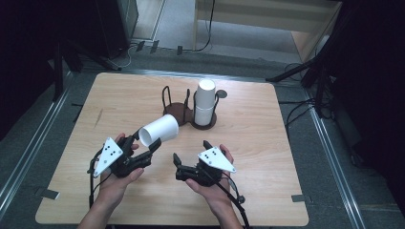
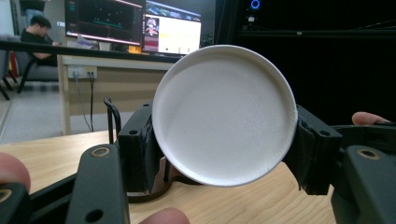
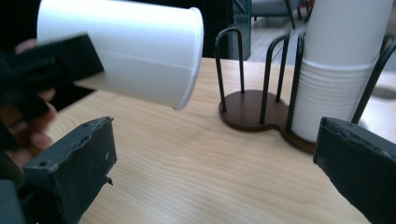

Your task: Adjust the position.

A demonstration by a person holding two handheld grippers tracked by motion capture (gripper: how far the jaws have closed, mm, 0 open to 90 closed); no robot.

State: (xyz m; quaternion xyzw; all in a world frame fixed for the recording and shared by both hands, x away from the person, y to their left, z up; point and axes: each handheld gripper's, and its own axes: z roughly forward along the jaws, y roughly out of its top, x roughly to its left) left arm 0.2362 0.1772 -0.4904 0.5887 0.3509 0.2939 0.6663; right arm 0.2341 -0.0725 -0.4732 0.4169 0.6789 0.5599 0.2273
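Observation:
A single white paper cup [image 1: 160, 128] lies on its side in the air, and my left gripper [image 1: 144, 142] is shut on its base end. The left gripper view faces the cup's round bottom [image 2: 224, 114], pinched between both jaws. The cup's mouth points toward a dark wire cup holder [image 1: 173, 109] at the table's far middle. Its left bay is empty; its right bay holds a stack of white cups [image 1: 205, 102]. My right gripper [image 1: 191, 150] hovers open over the wood, nothing between its jaws. Its view has the held cup [image 3: 126, 51] upper left and the stack [image 3: 336, 70] at right.
The wooden table [image 1: 248, 143] has bare room around both hands. A small round grey disc [image 1: 221, 94] lies behind the holder. Dark stands and cables ring the table on the floor. A desk with monitors [image 2: 135, 28] and a seated person stand far behind.

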